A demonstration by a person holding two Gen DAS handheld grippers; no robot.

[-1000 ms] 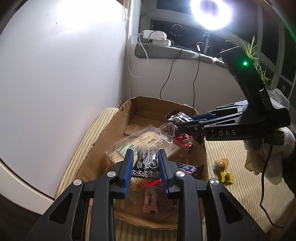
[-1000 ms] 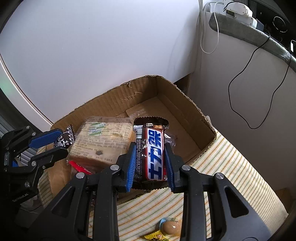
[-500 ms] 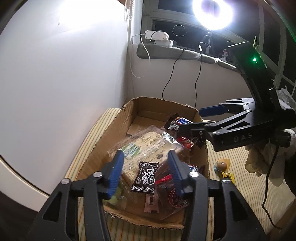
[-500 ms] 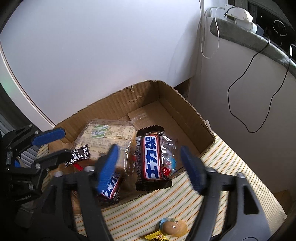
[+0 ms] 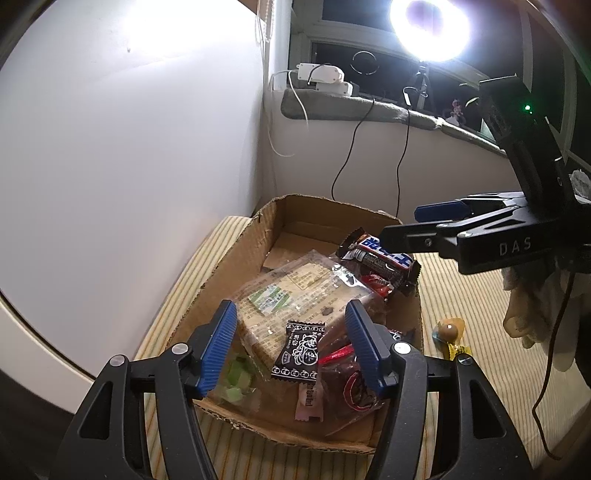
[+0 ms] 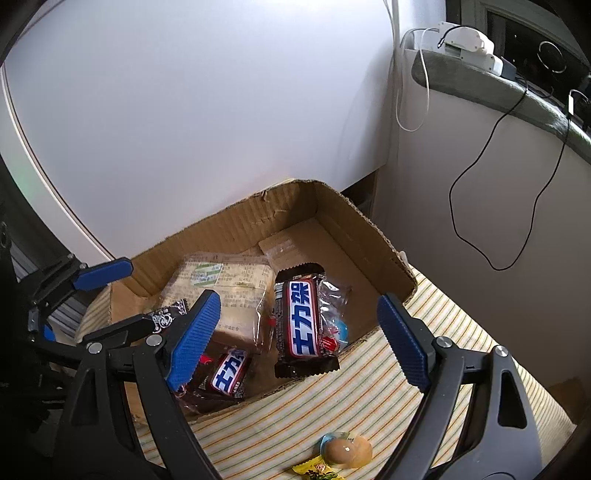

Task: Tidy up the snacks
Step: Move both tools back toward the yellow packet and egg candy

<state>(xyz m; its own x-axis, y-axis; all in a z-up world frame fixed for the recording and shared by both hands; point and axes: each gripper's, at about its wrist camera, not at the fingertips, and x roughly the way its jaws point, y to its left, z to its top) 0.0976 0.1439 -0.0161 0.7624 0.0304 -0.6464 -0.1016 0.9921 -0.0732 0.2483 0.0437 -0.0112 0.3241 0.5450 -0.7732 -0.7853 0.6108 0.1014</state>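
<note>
A cardboard box (image 5: 221, 266) (image 6: 240, 229) holds several snacks. My left gripper (image 5: 291, 345) (image 6: 110, 291) hovers over its near end, jaws opening. A small black candy packet (image 5: 301, 350) (image 6: 166, 314) lies loose between the pads on a clear-wrapped bread pack (image 5: 295, 288) (image 6: 229, 280). My right gripper (image 6: 297, 299) (image 5: 417, 223) is above the box's right side, its jaws also opening. A brown chocolate bar (image 6: 301, 321) (image 5: 384, 258) rests free below it, leaning on the box wall. A smaller bar of the same kind (image 6: 231, 374) lies beside it.
On the striped cloth (image 6: 369, 398) outside the box lie a clear-wrapped round candy (image 6: 347, 448) (image 5: 448, 328) and a yellow-wrapped one (image 6: 314, 470) (image 5: 456, 349). A white wall stands close behind the box. A ring light (image 5: 430, 26) glares above a sill with cables.
Both grippers went from shut to wide apart. The black candy packet dropped onto the bread pack and the chocolate bar dropped into the box.
</note>
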